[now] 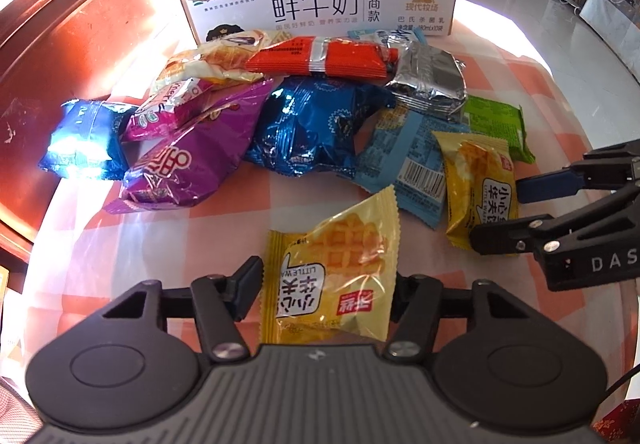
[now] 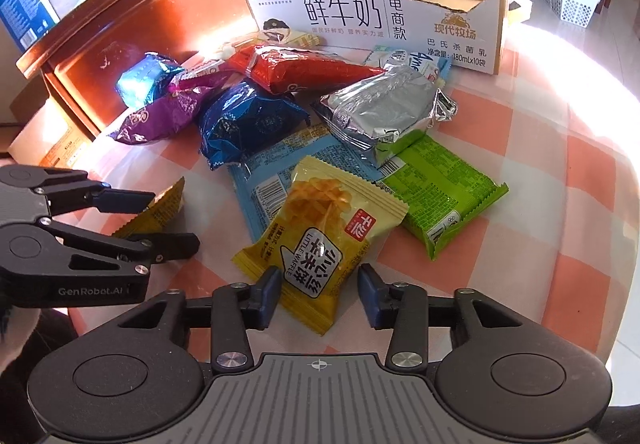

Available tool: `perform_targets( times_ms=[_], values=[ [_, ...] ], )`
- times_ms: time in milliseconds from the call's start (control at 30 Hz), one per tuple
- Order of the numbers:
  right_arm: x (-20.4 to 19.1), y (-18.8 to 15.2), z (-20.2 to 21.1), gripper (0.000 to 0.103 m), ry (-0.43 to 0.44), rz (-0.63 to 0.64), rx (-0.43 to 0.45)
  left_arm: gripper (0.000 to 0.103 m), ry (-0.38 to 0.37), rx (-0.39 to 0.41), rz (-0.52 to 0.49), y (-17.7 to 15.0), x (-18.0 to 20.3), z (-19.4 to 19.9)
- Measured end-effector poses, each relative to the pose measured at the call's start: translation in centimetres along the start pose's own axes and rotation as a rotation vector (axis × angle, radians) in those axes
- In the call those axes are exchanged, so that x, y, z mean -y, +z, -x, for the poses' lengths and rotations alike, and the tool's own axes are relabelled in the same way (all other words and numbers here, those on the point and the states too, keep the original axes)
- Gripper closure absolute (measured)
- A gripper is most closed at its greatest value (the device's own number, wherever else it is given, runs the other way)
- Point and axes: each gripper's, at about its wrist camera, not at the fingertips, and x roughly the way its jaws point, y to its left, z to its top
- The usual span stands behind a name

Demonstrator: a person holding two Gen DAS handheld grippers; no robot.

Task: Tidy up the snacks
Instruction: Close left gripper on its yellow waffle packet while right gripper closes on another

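A yellow waffle packet stands tilted between the fingers of my left gripper, which is shut on its two side edges. From the right wrist view this left gripper comes in from the left with the packet on edge in its jaws. A second yellow waffle packet lies flat on other packets between the fingers of my right gripper. That gripper is open, with a small gap at its right pad. The right gripper shows at the right edge of the left wrist view.
A cut-open white milk carton box stands at the back of the orange-checked table. In front of it lie several packets: blue, purple, red, silver, green. Red-brown wooden furniture borders the left.
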Motion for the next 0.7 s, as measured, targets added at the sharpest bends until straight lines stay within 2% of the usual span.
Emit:
perform_targets(
  times_ms=[33,100,200,300,367,400,467,533,700],
  values=[
    [0.3,0.1,-0.1,0.022,-0.001,-0.034,0.001,0.035,0.015,0.002,-0.002,0.1,0.1,-0.1],
    [0.5,0.3,-0.1,0.022,0.004,-0.072,0.011,0.027,0.05,0.017,-0.02,0.1,0.3,-0.3],
    [0.8,0.6,-0.2,0.022,0.008,-0.131,0.024,0.023,0.075,0.046,-0.045,0.2,0.5,-0.5],
    [0.4,0.7,-0.4,0.022,-0.016,-0.137,0.033,0.024,0.077,0.055,-0.058,0.2,0.7,-0.5],
    [0.0,0.8,-0.6,0.022,-0.036,-0.128,0.04,0.031,0.055,0.052,-0.042,0.3,0.5,-0.5],
    [-0.2,0.9,-0.7,0.023,-0.045,-0.121,0.045,0.038,0.036,0.049,-0.025,0.3,0.3,-0.5],
    [-0.7,0.8,-0.8,0.03,-0.087,-0.089,0.065,0.044,0.027,0.049,-0.014,0.3,0.2,-0.4],
    [-0.7,0.8,-0.8,0.055,-0.099,-0.074,0.078,0.05,0.024,0.049,-0.007,0.2,0.1,-0.3],
    [-0.3,0.8,-0.5,0.057,-0.071,-0.086,0.072,0.056,0.018,0.054,0.008,0.2,0.1,0.2]
  ],
)
